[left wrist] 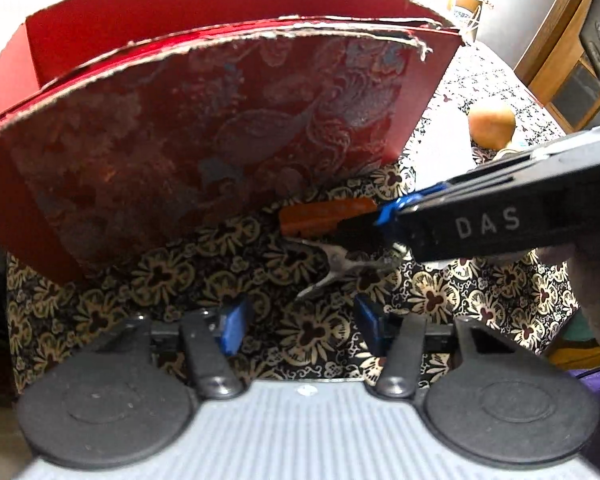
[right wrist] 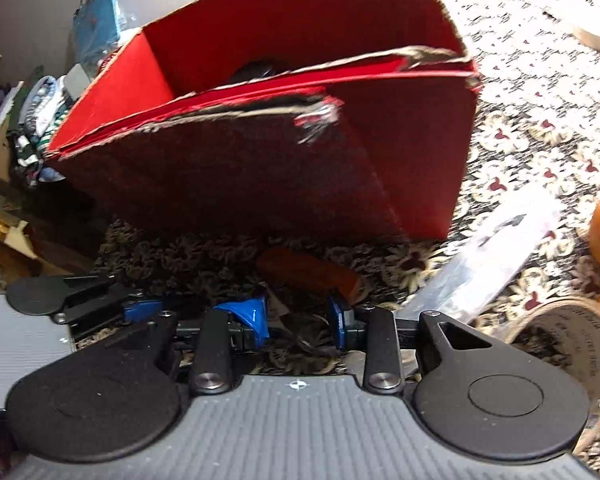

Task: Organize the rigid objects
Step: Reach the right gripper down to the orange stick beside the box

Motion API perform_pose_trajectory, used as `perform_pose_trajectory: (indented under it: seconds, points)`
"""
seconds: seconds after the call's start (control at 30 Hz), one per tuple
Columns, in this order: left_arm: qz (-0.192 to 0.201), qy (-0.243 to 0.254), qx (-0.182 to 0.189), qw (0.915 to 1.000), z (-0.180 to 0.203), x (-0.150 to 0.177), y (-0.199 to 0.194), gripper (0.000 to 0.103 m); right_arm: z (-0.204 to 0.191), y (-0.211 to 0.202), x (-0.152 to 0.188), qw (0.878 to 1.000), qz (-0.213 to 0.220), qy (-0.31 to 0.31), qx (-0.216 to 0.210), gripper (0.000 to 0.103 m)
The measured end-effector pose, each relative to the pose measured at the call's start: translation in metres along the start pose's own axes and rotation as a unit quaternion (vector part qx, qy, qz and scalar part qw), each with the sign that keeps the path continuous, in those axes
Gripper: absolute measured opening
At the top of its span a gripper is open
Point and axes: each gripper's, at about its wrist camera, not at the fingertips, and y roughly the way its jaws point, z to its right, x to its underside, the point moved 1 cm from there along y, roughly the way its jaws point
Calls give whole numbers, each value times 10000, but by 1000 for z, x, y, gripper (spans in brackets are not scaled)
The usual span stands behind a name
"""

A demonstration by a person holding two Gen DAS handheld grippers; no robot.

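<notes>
The right gripper (left wrist: pixel 364 236) is reaching in from the side in the left view, and its jaws are clamping on the metal tool (left wrist: pixel 332 264), a silver thing with spread handles that is lying on the flowery table cloth (left wrist: pixel 180 280). Just behind it, an orange-brown block (left wrist: pixel 324 216) is lying next to the front wall of the red box (left wrist: pixel 220 120). The box is standing open at the top, very near both things.

The left gripper (left wrist: pixel 300 328) is hovering just over the cloth with its jaws apart and nothing between them. The tool's handle tip is sitting just ahead of them.

Both grippers are pointing steeply down at the cloth. A hand (left wrist: pixel 592 280) is holding the right one at the edge of the view.

To do this step well, I think the right gripper should be squeezing firmly so the slippery tool is not sliding out, then lifting straight up, high over the torn box edge. The left gripper could be going for the block, staying clear of the other gripper.
</notes>
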Motion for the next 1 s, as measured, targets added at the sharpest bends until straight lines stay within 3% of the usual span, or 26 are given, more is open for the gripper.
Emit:
perform_pose_trajectory:
  seconds: [0.27, 0.47, 0.67, 0.83, 1.0]
  points:
    - [-93, -27, 17, 10000, -10, 8, -4, 55, -14, 10, -2, 9992, -111, -174, -332, 15]
    - [-85, -27, 170, 9998, -17, 15, -15, 55, -13, 12, -6, 9989, -117, 38, -442, 14]
    - [-104, 255, 262, 9993, -10, 20, -16, 56, -30, 13, 0, 9912, -349, -1210, -417, 15]
    - [-160, 449, 163, 9987, -11, 26, -14, 56, -32, 11, 9, 9710, -473, -2326, -283, 15]
    - [-143, 169, 103, 9997, -26, 23, -15, 56, -39, 20, 23, 9497, -499, -3091, 50, 16]
